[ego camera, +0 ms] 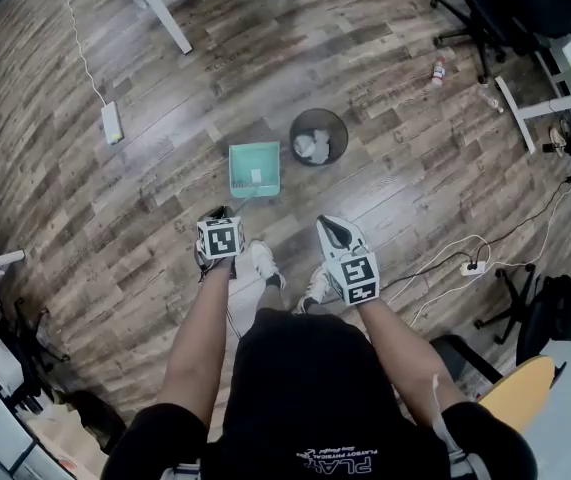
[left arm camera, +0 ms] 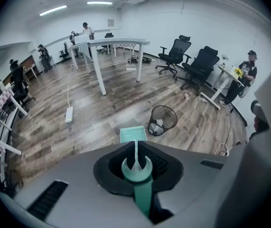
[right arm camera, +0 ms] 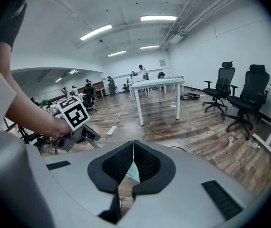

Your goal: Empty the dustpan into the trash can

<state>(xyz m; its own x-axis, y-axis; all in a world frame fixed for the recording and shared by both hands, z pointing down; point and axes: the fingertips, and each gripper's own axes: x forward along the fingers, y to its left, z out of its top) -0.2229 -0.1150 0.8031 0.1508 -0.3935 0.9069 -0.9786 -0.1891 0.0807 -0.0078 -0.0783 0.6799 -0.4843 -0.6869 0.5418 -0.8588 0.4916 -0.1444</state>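
Your left gripper (ego camera: 215, 215) has its jaws clamped on the green handle (left arm camera: 142, 184) of the dustpan (ego camera: 254, 168); a thin rod runs from that handle down to the pan; the handle's forked end sits right at the jaw tips.

The dustpan lies just left of the trash can (ego camera: 318, 136) in the head view, close to it but not touching, its open tray facing up with a small pale scrap inside; whether it rests on the wood floor (ego camera: 165, 198) or hangs just above it cannot be told.

The trash can is a dark mesh bin, upright, with crumpled paper (ego camera: 312, 146) in it.

Your right gripper (ego camera: 330, 226) is nearer to you than the trash can, well apart from it; its jaws are together at the tips with nothing pinched; a sliver of green shows through the gap below them.

A white power strip (ego camera: 112, 123) lies far left of the trash can.
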